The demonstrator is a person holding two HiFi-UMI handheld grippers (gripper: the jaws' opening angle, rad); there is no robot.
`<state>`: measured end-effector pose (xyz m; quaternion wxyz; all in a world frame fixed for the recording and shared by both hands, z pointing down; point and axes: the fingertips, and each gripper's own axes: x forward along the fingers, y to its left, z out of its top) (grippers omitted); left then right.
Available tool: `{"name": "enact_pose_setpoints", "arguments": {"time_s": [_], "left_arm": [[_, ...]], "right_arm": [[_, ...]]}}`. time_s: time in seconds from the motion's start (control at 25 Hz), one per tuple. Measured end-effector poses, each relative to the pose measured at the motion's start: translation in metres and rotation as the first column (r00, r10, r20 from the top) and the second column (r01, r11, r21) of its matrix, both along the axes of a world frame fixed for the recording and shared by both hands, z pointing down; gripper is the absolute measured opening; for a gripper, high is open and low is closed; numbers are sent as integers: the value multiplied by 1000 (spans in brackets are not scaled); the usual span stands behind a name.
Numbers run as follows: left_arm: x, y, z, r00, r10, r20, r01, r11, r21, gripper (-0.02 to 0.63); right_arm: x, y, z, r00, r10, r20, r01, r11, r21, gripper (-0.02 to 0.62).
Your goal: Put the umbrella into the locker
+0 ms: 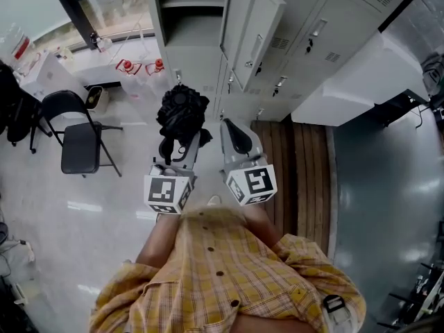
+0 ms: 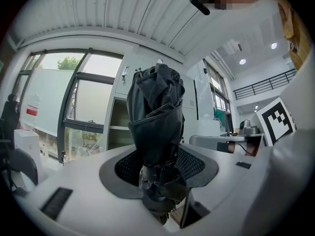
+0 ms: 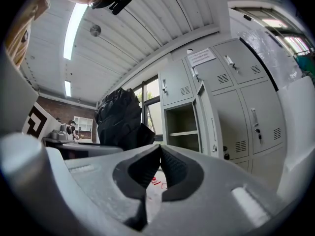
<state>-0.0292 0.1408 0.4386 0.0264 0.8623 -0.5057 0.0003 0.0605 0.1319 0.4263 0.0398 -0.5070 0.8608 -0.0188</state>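
Left gripper [image 1: 179,144] is clamping the folded black fabric umbrella [image 1: 182,113] by its firmer base, canopy looking light and floppy, while right gripper [image 1: 236,136] is idling pinched together, empty.

Straight ahead of the left gripper [image 1: 177,146], full with the umbrella [image 1: 182,109], the open locker [image 1: 191,44] gapes unblocked. Its swung-out door [image 1: 253,28] juts ahead of the right gripper [image 1: 233,127]; a chair [image 1: 80,143] stands well left.
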Motion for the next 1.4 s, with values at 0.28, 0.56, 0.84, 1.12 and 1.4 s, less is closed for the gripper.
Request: {"name": "enact_pose_setpoints", "arguments": {"time_s": [0.28,0.56,0.84,1.12,1.4], "left_arm": [[15,5,8,1000,-10,-6,9,999,-38,202],[20,-5,15,1000,-10,-17,9,998,-61,202],[16,-35,25,999,-11,-33,9,997,-73,202],[3,-89,31,999,-27,-47,23,995,-92,202],[-6,-147,34,997,-37,-70,28,992,-122,202]], "right_arm": [[14,7,-3,1000,-28,7,28,1000,7,-2],[21,-2,-2,1000,-27,9,27,1000,10,-2],[25,-28,-8,1000,-3,21,2,997,75,-2],[14,-85,0,1000,-21,13,20,998,53,-2],[0,-142,1,999,-54,4,54,998,43,-2]]}}
